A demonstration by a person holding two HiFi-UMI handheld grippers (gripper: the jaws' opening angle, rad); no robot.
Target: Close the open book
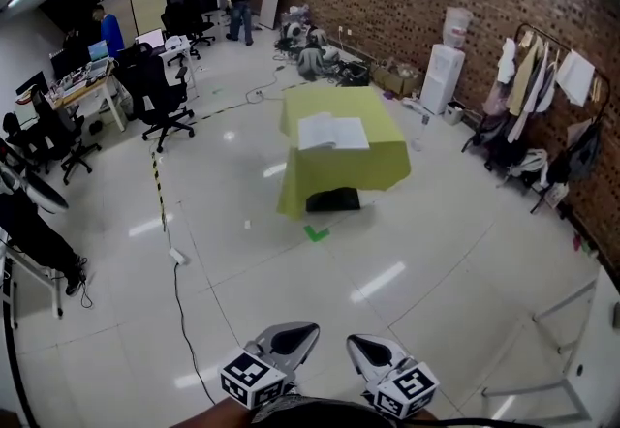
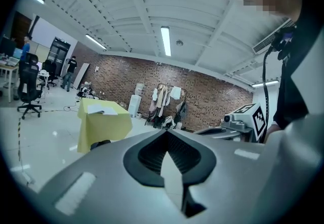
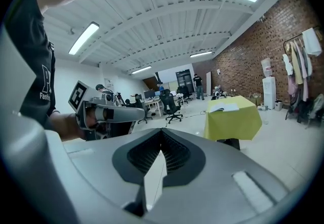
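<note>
Table (image 1: 387, 163) under yellow cloth stands well across the floor, with the book (image 1: 332, 132) lying open on top. Its pages look light and floppy, so one cover's outer edge seems the best hold. Left tool (image 1: 298, 334) and right tool (image 1: 363, 349) are both closed and empty.

One book (image 1: 332, 132), opened flat, white pages turned upward; laid on the yellow-draped table (image 1: 339, 102), close to its near edge, midway between the side edges.
</note>
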